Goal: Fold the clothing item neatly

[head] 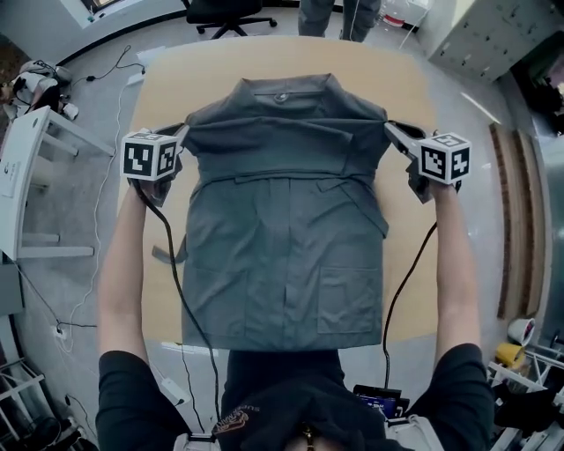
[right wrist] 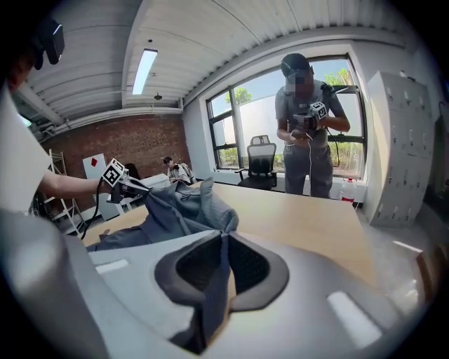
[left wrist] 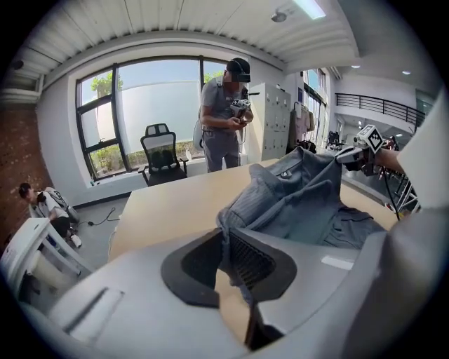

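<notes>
A grey short-sleeved shirt (head: 286, 255) hangs between the two grippers above the wooden table (head: 176, 79), front side up, its lower hem draping over the near table edge. My left gripper (head: 181, 134) is shut on the shirt's left shoulder edge (left wrist: 235, 224), the cloth pinched between its dark pads. On the other side, my right gripper (head: 392, 130) is shut on the right shoulder edge (right wrist: 221, 235). The collar (head: 284, 92) sags forward between them. In the left gripper view the right gripper (left wrist: 351, 156) shows across the shirt; in the right gripper view the left gripper (right wrist: 133, 184) shows.
A person (left wrist: 226, 116) stands beyond the far table edge holding a device. A black office chair (head: 227, 12) is behind the table. White furniture (head: 35, 176) stands left of the table, and lockers (right wrist: 414, 140) stand at the right wall.
</notes>
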